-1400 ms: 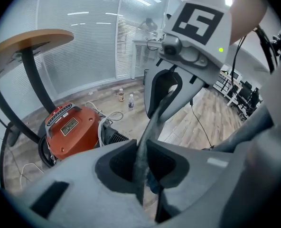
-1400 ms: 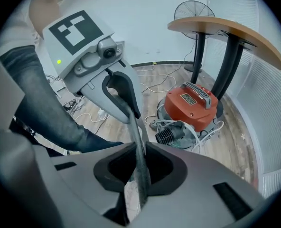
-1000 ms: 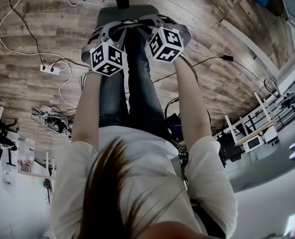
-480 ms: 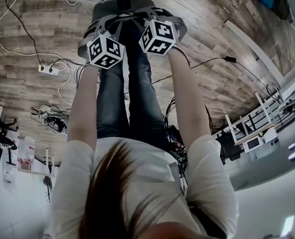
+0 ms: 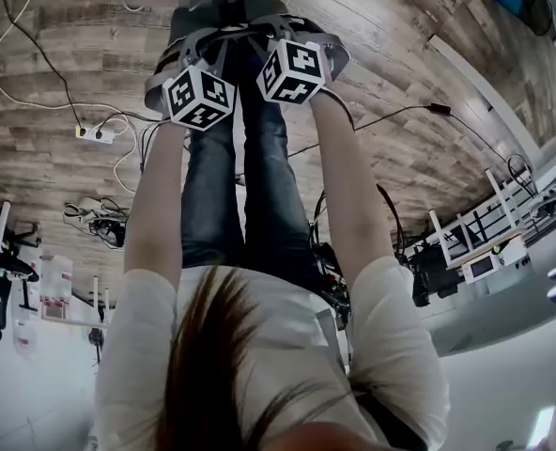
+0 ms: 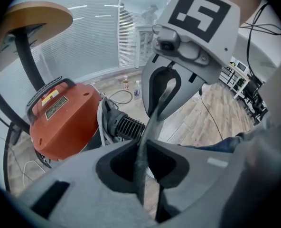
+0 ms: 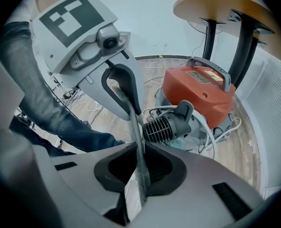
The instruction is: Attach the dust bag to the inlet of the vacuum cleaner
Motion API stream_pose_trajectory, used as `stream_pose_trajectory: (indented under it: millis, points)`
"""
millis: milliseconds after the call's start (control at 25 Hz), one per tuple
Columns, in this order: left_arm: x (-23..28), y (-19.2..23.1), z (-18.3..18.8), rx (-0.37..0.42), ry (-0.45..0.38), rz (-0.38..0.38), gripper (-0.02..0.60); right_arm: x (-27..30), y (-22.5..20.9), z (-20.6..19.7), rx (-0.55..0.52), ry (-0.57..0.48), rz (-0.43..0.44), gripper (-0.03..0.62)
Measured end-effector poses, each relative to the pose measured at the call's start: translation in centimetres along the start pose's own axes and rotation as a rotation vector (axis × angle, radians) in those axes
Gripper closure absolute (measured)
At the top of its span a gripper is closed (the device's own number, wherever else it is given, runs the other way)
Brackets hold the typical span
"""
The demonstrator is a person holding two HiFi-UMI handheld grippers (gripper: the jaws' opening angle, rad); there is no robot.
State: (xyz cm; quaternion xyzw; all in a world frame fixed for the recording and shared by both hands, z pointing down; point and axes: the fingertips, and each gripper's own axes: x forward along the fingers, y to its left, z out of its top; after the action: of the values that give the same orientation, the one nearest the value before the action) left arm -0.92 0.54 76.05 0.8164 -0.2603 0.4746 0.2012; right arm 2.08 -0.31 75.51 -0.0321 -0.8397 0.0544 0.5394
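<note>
- Between the two grippers, above the wood floor (image 5: 419,92), hangs the thin grey edge of the dust bag (image 6: 148,122).
- The left gripper (image 6: 143,148) pinches one end with its jaws narrow, and the right gripper (image 7: 139,160) pinches the other.
- Just beyond stands the orange vacuum cleaner (image 6: 67,120), its black ribbed fitting (image 6: 127,126) near the bag.
</note>
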Motion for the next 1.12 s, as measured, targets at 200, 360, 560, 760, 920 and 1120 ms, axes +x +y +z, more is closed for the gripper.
stream_pose_trajectory:
  millis: [200, 360, 560, 760, 920, 1120]
  points:
    - [0.3, 0.4, -0.3, -0.013, 0.005, 0.000, 0.522, 0.4, -0.3, 0.2, -0.008, 0.006, 0.002, 0.551]
    - [0.3, 0.7, -0.3, -0.024, 0.009, 0.001, 0.522, 0.5, -0.6, 0.4, -0.011, 0.013, 0.001, 0.551]
    - [0.3, 1.3, 0.0, -0.033, 0.009, 0.004, 0.522, 0.5, -1.2, 0.5, -0.010, 0.022, -0.006, 0.551]
    - [0.6, 1.4, 0.2, -0.034, 0.010, 0.002, 0.522, 0.6, -1.4, 0.2, -0.010, 0.028, -0.004, 0.553]
    - [0.8, 1.6, 0.4, -0.038, 0.011, -0.004, 0.522, 0.6, -1.8, 0.1, -0.020, 0.037, 0.002, 0.553]
    - [0.9, 1.8, 0.6, -0.054, 0.016, -0.003, 0.522, 0.7, -2.0, 0.0, -0.032, 0.046, 0.009, 0.553]
